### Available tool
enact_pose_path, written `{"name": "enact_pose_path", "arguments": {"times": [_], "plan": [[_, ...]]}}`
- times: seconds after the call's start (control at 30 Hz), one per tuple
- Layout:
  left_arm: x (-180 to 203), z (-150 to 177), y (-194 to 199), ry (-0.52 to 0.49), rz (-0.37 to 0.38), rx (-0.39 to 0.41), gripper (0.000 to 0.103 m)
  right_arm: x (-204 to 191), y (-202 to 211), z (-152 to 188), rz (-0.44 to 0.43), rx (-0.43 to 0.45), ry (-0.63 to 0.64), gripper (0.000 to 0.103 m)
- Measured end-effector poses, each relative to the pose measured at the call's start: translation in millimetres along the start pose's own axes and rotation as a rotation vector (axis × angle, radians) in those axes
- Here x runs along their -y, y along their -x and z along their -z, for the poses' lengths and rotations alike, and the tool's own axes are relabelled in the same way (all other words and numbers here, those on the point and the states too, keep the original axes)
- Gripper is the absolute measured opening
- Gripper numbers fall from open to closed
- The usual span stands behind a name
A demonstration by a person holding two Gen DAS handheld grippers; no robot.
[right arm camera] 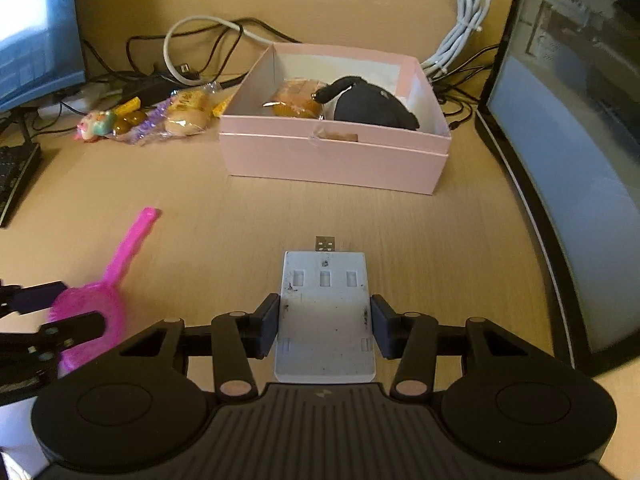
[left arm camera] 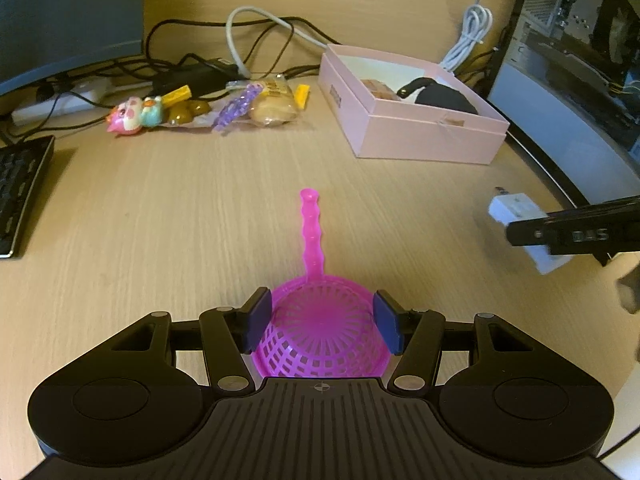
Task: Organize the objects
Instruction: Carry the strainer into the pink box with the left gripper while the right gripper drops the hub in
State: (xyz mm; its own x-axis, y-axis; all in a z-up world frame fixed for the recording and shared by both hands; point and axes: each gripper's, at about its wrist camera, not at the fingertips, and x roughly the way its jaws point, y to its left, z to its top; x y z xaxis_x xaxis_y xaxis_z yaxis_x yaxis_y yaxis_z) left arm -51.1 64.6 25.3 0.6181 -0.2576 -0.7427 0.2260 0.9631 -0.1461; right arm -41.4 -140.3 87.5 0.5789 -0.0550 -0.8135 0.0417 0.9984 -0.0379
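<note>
The left gripper clamps a pink mesh strainer by its bowl, handle pointing away. The right gripper has its pads against a white USB hub, plug forward. The pink box sits ahead on the desk, partly filled. Best to carry each item level over the rim before releasing. The only writing, on the gripper arm, is blurred.

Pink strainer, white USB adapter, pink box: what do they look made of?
Pink strainer: translucent moulded plastic, glossy; light shows through its lattice bowl and beaded handle.
White USB adapter: hard opaque plastic, matte and scuffed with dark specks; its plug looks like bare metal.
Pink box: probably paperboard, matte; thin walls, white inside, a small tear at the front seam.
</note>
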Motion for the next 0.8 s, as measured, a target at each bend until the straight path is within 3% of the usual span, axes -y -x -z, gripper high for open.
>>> {"name": "enact_pose_path", "arguments": {"times": [0.17, 0.33, 0.47, 0.6, 0.67, 0.8], "plan": [[-0.4, 2.1, 5.4, -0.05, 0.039, -0.004, 0.06, 6.1, 33.6, 4.2, 0.013, 0.029, -0.025, 0.047], [3.2, -14.1, 32.5, -0.105, 0.106, 0.073, 0.06, 21.9, 72.5, 5.5, 0.018, 0.071, -0.034, 0.047], [16.9, -63.4, 48.6, -0.094, 0.138, 0.19, 0.06, 33.5, 93.0, 7.4, 0.032, 0.107, -0.015, 0.047], [42.6, -125.9, 54.3, -0.141, 0.111, 0.32, 0.06, 50.2, 95.6, 3.5, 0.002, 0.137, -0.021, 0.047], [57.0, -153.0, 45.4, -0.145, 0.089, 0.346, 0.06, 57.8, 91.2, 2.1, -0.014, 0.149, -0.027, 0.047], [75.3, -203.1, 3.6, -0.082, 0.166, 0.37, 0.061, 69.3, 81.3, -0.8, -0.052, 0.176, -0.057, 0.047]]}}
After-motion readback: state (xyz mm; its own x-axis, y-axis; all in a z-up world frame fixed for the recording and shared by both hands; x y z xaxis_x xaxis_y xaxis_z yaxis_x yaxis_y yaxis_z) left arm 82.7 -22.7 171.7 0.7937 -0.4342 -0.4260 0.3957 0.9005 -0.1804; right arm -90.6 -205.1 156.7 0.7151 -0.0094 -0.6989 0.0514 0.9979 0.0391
